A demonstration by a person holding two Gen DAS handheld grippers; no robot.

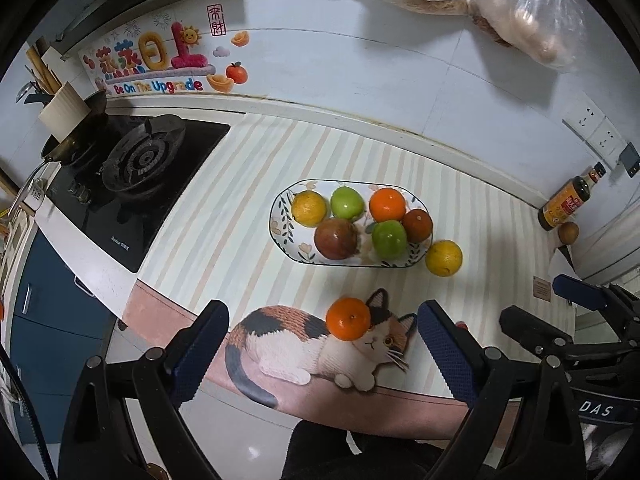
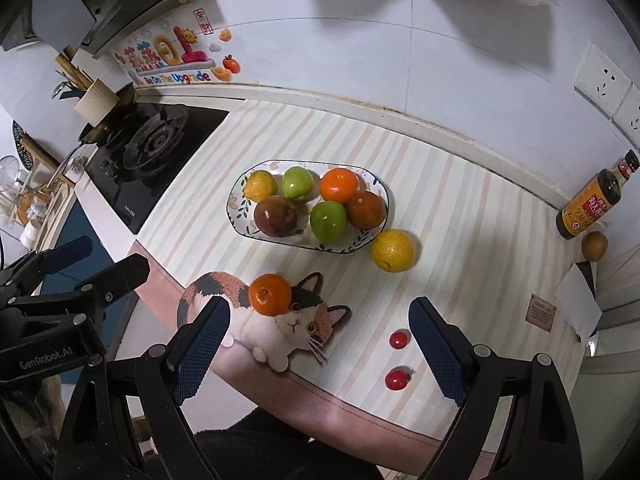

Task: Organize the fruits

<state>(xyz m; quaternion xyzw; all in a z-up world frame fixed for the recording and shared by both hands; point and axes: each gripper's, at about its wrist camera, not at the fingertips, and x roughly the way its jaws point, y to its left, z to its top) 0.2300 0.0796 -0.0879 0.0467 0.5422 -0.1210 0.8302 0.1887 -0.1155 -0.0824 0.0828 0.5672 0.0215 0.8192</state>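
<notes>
On the striped bench (image 2: 460, 216), an oval plate (image 2: 236, 208) sits mid-surface, well right of the gas stove (image 2: 156, 144).

Item: fruit on the plate, six. One yellow citrus (image 2: 261, 185) far left, two green apples (image 2: 297, 183), one bright orange (image 2: 339, 186), two dark red-brown fruits (image 2: 276, 216).

Item: fruit loose on the bench, two. One loose yellow citrus (image 2: 393, 250) just beside the plate's right end; one loose orange (image 2: 270, 294) nearer me, resting on the cat picture (image 2: 296, 320).

Item: small red tomatoes (image 2: 399, 339), two, near edge, right of the cat.

Item: one brown round fruit (image 2: 594, 245) far right, by the sauce bottle (image 2: 592, 200).

Handling, as I judge it: citrus and apples are round, firm, moderately heavy and apt to roll; I would take each across its widest middle with gentle pressure, since peel is smooth. Tomatoes look light, soft-skinned and easily crushed.

Item: my left hand-held gripper (image 1: 324, 344), jaws wide apart, nothing between them, above the near edge.

Item: my right hand-held gripper (image 2: 318, 336), jaws likewise wide apart and empty.
</notes>
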